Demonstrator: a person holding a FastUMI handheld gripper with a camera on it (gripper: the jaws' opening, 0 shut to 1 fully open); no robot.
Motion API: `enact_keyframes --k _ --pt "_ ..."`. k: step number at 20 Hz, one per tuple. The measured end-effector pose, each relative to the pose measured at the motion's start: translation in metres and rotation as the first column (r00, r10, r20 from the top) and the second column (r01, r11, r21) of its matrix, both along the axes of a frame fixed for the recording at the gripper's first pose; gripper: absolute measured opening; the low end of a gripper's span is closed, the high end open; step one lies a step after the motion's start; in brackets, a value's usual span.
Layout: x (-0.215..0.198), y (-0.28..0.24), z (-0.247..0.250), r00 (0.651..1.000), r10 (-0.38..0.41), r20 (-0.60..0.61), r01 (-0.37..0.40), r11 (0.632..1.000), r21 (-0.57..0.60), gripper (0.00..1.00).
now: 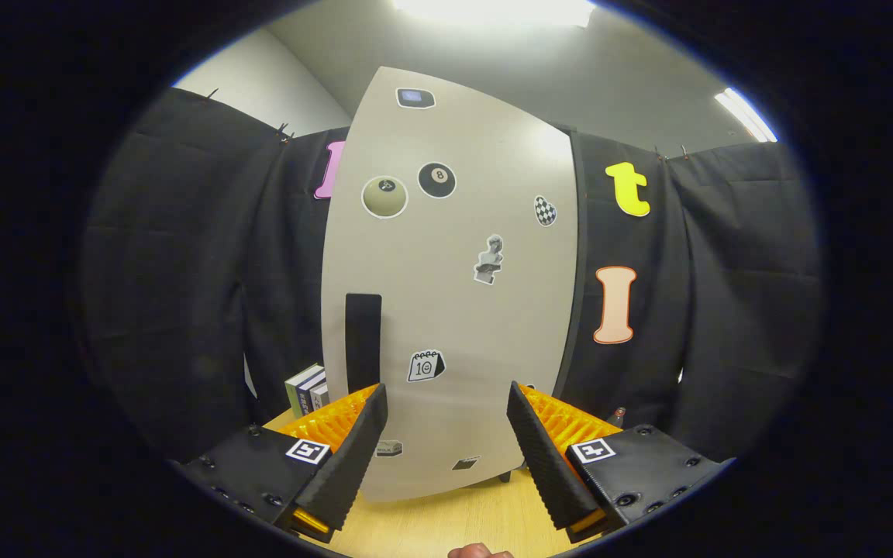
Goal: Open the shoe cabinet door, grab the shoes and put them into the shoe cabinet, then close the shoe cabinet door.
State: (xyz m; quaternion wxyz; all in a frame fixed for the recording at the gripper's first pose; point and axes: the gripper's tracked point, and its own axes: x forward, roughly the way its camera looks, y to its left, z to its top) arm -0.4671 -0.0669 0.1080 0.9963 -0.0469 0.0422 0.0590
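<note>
The gripper (446, 403) has its fingers (353, 457) spread wide apart, with nothing held between them. Straight ahead, beyond the tips and filling the gap between them, stands the cabinet door (454, 310), a tall pale panel that rises upright from the desk (431, 527). Whether it is fully shut or slightly ajar cannot be told.

A dark vertical handle (363, 341) sits on the door's left part, just above and behind the left finger's tip; neither finger touches it. Stickers dot the panel: two billiard balls (384, 197) high up, a checkered one (545, 210) toward the right edge, a small bust (489, 260) near the middle, and a calendar (425, 366) low down, between the two fingertips.

Left of the door, behind the left finger, a few books (308, 390) stand on the desk. Right of the door, near the right finger, a small bottle top (619, 414) peeks up. Black cloth (183, 271) hangs behind everything. A bit of a hand (480, 552) shows on the near side of the desk, below the fingers.
</note>
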Motion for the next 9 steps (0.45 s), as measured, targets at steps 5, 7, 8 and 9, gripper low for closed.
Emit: enact_keyframes --k 5,7,8,9 --pt "-0.0007 -0.003 -0.0029 1.0 -0.001 0.022 0.0 1.0 0.029 0.97" --pt "-0.0017 -0.0057 -0.0029 1.0 0.005 0.028 -0.005 1.0 0.008 0.97" --pt "-0.0018 -0.0074 -0.002 0.999 0.007 0.036 -0.007 1.0 0.002 0.97" --pt "-0.0017 -0.01 -0.0015 0.999 0.008 0.043 -0.008 1.0 -0.001 0.97"
